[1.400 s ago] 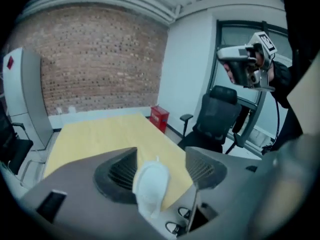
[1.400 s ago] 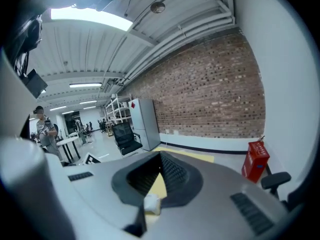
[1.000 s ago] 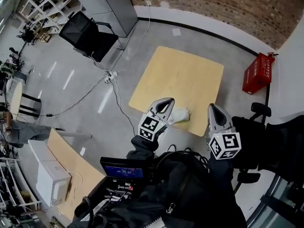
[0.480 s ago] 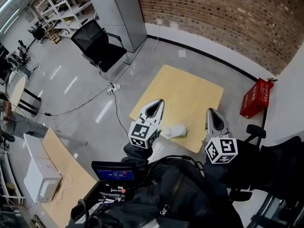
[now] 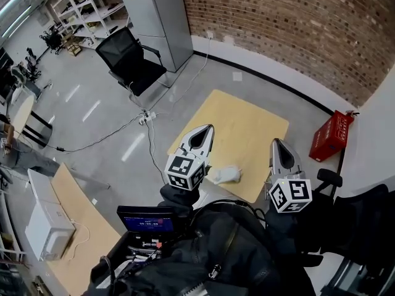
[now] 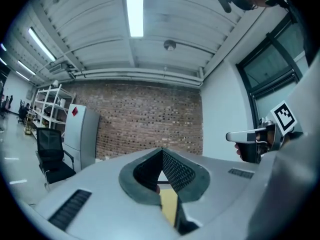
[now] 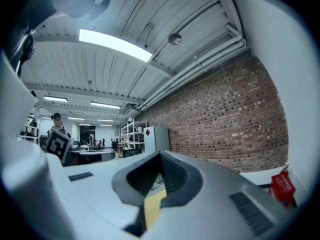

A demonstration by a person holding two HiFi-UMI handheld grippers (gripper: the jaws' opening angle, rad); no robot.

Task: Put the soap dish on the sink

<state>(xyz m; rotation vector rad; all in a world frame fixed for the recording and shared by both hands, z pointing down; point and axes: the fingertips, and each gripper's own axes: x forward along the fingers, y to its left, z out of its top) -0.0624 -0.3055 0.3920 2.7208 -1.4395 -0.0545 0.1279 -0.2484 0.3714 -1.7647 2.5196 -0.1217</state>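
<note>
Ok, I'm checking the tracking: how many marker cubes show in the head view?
2. One white cube with black square markers sits on the left tongs, the other on the right tongs. None seems hidden.

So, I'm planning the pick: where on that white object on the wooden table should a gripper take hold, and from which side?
Probably across its short width, coming down from above on the near side. The white object lies low and flat by the near edge of the wooden table, longer left to right. Finer shape is unclear. The left gripper is shut, so open it first.
</note>
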